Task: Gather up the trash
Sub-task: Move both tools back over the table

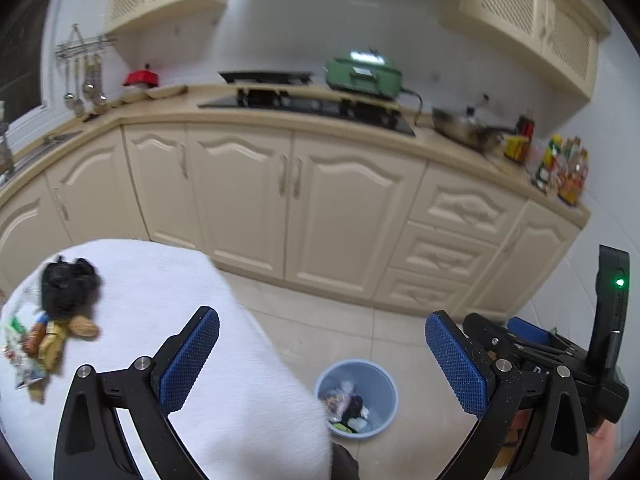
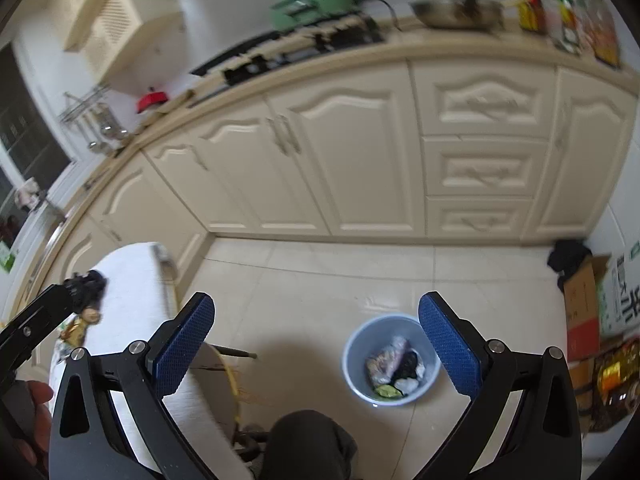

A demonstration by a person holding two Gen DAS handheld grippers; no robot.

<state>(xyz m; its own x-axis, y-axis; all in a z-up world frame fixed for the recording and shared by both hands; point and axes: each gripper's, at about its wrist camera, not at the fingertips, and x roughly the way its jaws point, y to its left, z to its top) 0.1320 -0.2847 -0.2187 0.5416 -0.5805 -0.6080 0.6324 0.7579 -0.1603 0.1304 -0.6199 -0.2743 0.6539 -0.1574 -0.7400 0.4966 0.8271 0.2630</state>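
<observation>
A light blue trash bin (image 1: 384,400) stands on the floor and holds several wrappers and scraps; it also shows in the right wrist view (image 2: 356,364). On the white-covered table (image 1: 168,292) at the left lie a crumpled black bag (image 1: 68,284), brown food scraps (image 1: 82,326) and a printed wrapper (image 1: 20,356). My left gripper (image 1: 322,360) is open and empty, above the table's right edge. My right gripper (image 2: 316,342) is open and empty, above the floor just left of the bin. The right gripper also shows in the left wrist view (image 1: 532,340).
Cream kitchen cabinets (image 1: 320,200) run along the back under a counter with a hob (image 1: 312,106), a green appliance (image 1: 362,76) and a wok (image 1: 468,128). Cardboard boxes (image 2: 592,308) stand at the right wall. My dark-clad knee (image 2: 308,444) is below the grippers.
</observation>
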